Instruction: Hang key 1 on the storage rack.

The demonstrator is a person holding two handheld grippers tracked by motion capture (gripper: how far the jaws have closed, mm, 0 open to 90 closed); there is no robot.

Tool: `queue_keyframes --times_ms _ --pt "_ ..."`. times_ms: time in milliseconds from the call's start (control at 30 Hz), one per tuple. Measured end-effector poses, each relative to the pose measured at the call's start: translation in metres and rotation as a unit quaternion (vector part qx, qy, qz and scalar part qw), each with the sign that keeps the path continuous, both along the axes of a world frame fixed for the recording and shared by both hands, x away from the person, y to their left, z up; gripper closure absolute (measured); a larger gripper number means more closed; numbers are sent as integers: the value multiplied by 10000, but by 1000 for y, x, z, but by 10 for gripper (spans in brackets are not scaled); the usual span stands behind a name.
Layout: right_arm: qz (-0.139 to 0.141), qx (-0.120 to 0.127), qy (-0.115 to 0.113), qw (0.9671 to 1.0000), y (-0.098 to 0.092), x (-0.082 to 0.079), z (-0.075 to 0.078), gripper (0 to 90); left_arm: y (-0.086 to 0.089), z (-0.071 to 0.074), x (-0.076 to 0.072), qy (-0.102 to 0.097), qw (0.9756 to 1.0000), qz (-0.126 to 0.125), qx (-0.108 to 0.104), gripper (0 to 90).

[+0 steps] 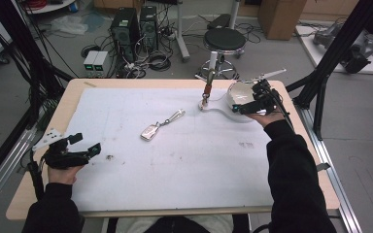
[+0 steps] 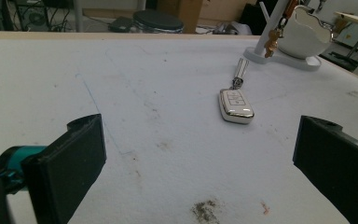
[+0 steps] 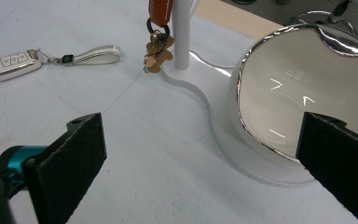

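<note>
The wooden-edged table covered with a white mat (image 1: 175,165) carried everything, and the high view alone took in its whole spread, with both of the person's black-sleeved forearms reaching in from the near edge. At the far right of the mat stood the white stand with a curved flat base, an upright post and a chrome-rimmed white bowl (image 1: 236,97). The right gripper view looked into that bowl (image 3: 298,88) from close by and showed its glossy inside and mirror-bright rim, which the high view left as a pale blob. On the post hung an orange leather strap with a small tan bear-shaped charm (image 3: 157,53); the left gripper view caught it (image 2: 272,39) from far off, too small to read its shape.

The right gripper (image 1: 252,104) hovered just beside the bowl, its jaws spread wide with nothing between the pads; its own view set one jaw before the mat and the other before the bowl's front wall. The left gripper (image 1: 80,148) rested near the table's left edge, likewise released and empty, well apart from everything else.

The silver-and-white car key fob with a white loop strap (image 1: 151,131) lay flat near the mat's middle, between the two grippers. The left gripper view showed its buttons (image 2: 235,105); the right gripper view showed it sideways (image 3: 16,63).
</note>
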State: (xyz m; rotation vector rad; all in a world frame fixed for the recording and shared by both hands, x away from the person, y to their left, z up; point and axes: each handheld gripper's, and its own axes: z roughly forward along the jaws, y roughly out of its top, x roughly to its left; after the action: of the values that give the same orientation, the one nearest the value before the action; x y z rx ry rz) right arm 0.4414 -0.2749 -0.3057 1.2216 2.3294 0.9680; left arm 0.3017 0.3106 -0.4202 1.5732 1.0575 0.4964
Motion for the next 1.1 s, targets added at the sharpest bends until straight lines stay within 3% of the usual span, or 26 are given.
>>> queue_keyframes --times_ms 233,633,867,1100 --pt "-41 92 -107 9999 -9 -14 -8 7 0 0 -1 -3 10000 18 5 29" --pt "-41 197 -96 9998 -19 -31 -27 7 0 0 0 12 10000 10 13 29" --pt "-165 495 -55 9986 -31 -40 -38 7 -1 0 0 13 10000 19 23 29" --pt "-208 511 -126 9984 -39 -50 -45 7 -1 0 0 34 10000 12 51 29"
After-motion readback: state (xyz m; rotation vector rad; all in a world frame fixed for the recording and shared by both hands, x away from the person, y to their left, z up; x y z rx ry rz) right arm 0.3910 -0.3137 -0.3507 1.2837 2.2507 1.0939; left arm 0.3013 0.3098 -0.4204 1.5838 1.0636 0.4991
